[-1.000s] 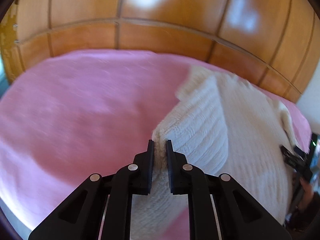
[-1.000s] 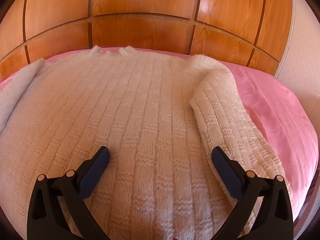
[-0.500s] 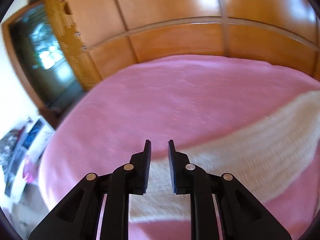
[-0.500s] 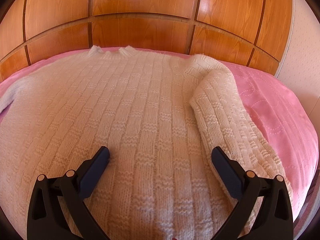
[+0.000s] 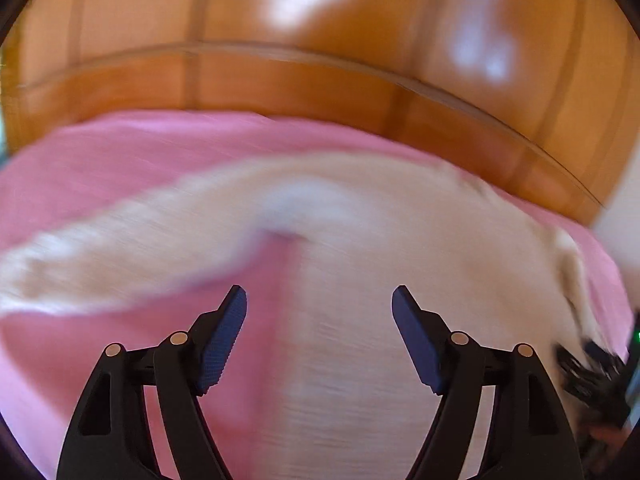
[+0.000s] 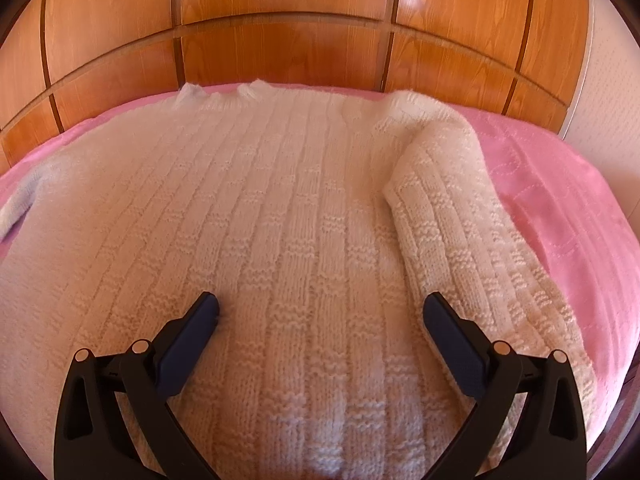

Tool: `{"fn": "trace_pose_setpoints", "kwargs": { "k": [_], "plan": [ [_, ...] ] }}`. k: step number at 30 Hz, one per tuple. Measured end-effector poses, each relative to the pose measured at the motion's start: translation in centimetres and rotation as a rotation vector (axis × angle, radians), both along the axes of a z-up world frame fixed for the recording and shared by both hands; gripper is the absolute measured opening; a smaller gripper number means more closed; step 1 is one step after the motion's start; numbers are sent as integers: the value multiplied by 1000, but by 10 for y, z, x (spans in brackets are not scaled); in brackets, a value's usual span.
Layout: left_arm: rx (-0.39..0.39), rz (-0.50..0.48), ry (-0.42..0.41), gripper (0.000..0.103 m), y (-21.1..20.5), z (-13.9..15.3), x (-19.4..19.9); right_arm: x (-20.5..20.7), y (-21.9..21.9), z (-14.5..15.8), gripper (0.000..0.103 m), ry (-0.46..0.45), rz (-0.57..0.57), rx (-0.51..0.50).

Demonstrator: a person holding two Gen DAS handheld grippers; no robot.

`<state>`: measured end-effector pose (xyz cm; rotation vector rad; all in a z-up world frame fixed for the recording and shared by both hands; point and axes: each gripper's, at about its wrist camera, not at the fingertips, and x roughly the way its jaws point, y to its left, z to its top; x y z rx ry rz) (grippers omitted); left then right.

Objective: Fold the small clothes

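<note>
Right gripper [image 6: 320, 308], nearest in its view: jaws spread wide, nothing clamped. Both fingers hang over the sweater [image 6: 260, 220] body; whether the left finger [image 6: 188, 336] tip touches the knit can't be told. The right finger sits just beside the right sleeve [image 6: 452, 208].

Sweater: cream, block-rib knit, lying flat on the pink bedspread [image 6: 560, 200], hem near, neck far. The right sleeve is folded in over the body's right side, running from the far shoulder down toward the near right edge. The collar [image 6: 224, 94] sits at the far end, just short of the headboard [image 6: 280, 40]. At the left edge a bit of the other sleeve trails off onto the pink.

Left gripper [image 5: 319, 300]: view heavily motion-blurred. Jaws have just been opening and stand well apart, nothing between the pads. Under it, near centre, is the sweater's [image 5: 400, 280] left edge w/ bare bedspread [image 5: 100, 168] to the left. The left sleeve [image 5: 120, 252] lies stretched out to the left across the pink, away from the body, free of the gripper. At the near right edge, a dark blurred shape that looks like the other gripper; detail can't be made out.

Far: wood-panel headboard [image 5: 320, 80] behind the bed in both views; pale wall [image 6: 608, 100] at the right.
</note>
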<state>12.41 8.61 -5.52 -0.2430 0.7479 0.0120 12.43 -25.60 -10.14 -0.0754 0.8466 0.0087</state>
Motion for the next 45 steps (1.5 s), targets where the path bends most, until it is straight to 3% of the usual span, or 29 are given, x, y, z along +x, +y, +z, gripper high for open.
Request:
{"fn": "trace_pose_setpoints", "kwargs": {
  "k": [2, 6, 12, 17, 22, 27, 28, 31, 36, 41, 45],
  "plan": [
    [17, -75, 8, 74, -34, -13, 3, -3, -1, 5, 101, 20, 31, 3],
    [176, -145, 64, 74, -75, -36, 7, -30, -19, 29, 101, -44, 15, 45],
    [97, -150, 71, 83, -65, -37, 7, -61, -84, 50, 101, -106, -153, 78],
    [96, -159, 72, 88, -65, -41, 7, -70, -138, 40, 77, -35, -276, 78],
    [91, -161, 73, 89, -65, -42, 5, -83, -163, 26, 73, 42, -250, 174],
    [92, -165, 79, 90, -66, -43, 6, -91, -158, 19, 36, 93, -175, 249],
    [92, -165, 80, 90, -66, -43, 6, -90, -154, 21, 25, 104, -146, 236],
    [87, -167, 81, 91, -65, -44, 6, -89, -149, 33, 13, 117, -92, 168],
    [85, -168, 81, 92, -65, -44, 5, -80, -156, 56, 12, 114, -45, 9],
    [85, -168, 80, 93, -65, -45, 5, -57, -186, 73, 12, 79, -115, -191],
    [84, -172, 81, 94, -66, -47, 6, -28, -231, 86, 12, 34, -230, -261]
  ]
}}
